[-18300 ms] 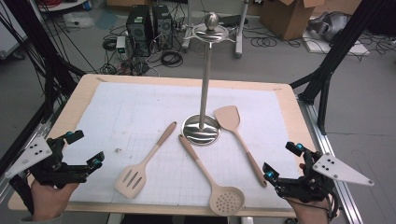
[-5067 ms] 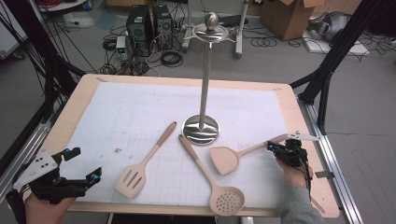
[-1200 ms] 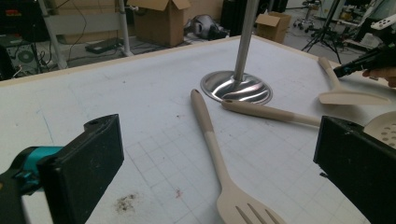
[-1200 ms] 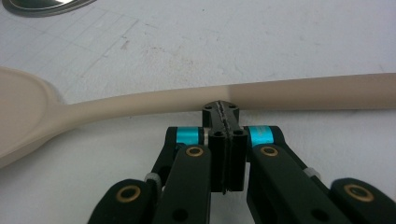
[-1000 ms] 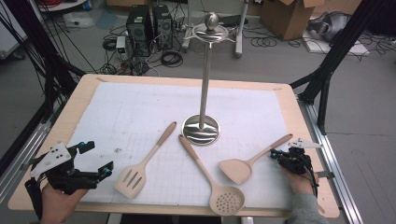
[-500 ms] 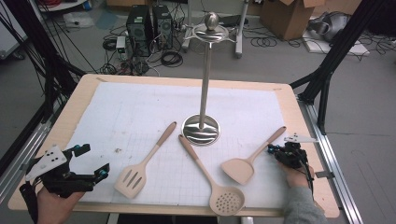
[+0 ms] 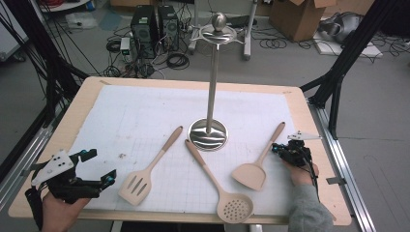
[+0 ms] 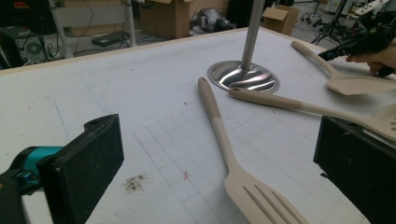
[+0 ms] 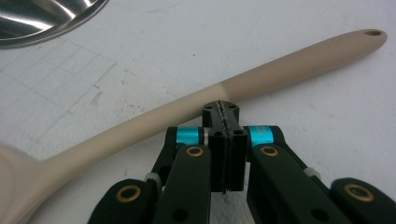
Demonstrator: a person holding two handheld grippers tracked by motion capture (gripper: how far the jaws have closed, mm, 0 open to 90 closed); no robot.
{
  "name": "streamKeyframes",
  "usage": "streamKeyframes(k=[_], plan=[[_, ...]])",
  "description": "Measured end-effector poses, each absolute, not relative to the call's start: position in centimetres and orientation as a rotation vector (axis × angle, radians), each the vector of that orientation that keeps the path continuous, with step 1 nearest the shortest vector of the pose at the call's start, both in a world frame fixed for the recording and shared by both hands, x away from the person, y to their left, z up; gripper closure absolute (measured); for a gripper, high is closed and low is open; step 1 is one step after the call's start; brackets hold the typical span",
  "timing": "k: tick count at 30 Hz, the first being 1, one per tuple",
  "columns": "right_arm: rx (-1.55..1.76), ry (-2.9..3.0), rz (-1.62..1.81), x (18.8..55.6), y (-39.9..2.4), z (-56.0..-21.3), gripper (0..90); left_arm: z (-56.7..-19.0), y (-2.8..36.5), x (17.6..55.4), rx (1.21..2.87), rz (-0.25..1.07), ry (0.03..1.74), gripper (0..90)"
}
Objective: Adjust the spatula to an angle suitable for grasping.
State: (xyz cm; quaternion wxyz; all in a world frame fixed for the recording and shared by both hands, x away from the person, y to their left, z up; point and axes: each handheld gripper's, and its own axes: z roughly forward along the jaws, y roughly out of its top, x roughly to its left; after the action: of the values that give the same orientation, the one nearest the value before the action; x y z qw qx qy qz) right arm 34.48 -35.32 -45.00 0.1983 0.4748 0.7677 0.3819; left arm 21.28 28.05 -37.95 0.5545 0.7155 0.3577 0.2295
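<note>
1. Pressing the shut right hand-held gripper (image 9: 223, 116) against the handle of the beige solid wooden turner (image 7: 256, 164) near the right edge of the wooden counter (image 7: 309, 121); jaws clenched together with nothing between them, tips touching the handle's side, probably nudging it rather than gripping.
2. Lying flat on the white gridded mat (image 7: 145, 116), blade toward the near edge and handle angling toward the far right corner, perhaps to bring its holed end within reach.
3. Hovering the left hand-held gripper (image 7: 99, 181) at the near left corner, jaws released and wide apart, holding nothing, likely waiting.
4. Resting beside it: the beige slotted wooden turner (image 7: 147, 169) and beige perforated wooden spoon (image 7: 217, 186), handles pointing toward the steel utensil stand (image 7: 209, 130), seemingly awaiting hanging.
</note>
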Motion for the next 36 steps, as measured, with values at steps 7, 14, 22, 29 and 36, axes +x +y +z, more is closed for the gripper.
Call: streamKeyframes(k=[7, 14, 22, 29, 36], plan=[[1.341, 2.150, 1.072, 35.5, -34.5, -44.9, 90.0, -37.9, 29.0, 21.4, 1.670, 0.546, 0.858, 2.0], [1.335, 2.128, 0.993, 35.4, -33.8, -44.8, 90.0, -37.5, 29.7, 22.3, 1.645, 0.540, 0.861, 2.1], [1.304, 2.120, 1.098, 33.1, -33.3, -42.5, 90.0, -37.3, 29.7, 22.4, 1.622, 0.540, 0.844, 2.0], [1.225, 2.212, 1.088, 32.4, -30.3, -42.4, 90.0, -36.6, 29.4, 22.5, 1.610, 0.542, 0.815, 2.1], [1.190, 2.314, 1.018, 33.0, -28.5, -43.1, 90.0, -36.8, 29.2, 22.7, 1.622, 0.538, 0.821, 2.0]])
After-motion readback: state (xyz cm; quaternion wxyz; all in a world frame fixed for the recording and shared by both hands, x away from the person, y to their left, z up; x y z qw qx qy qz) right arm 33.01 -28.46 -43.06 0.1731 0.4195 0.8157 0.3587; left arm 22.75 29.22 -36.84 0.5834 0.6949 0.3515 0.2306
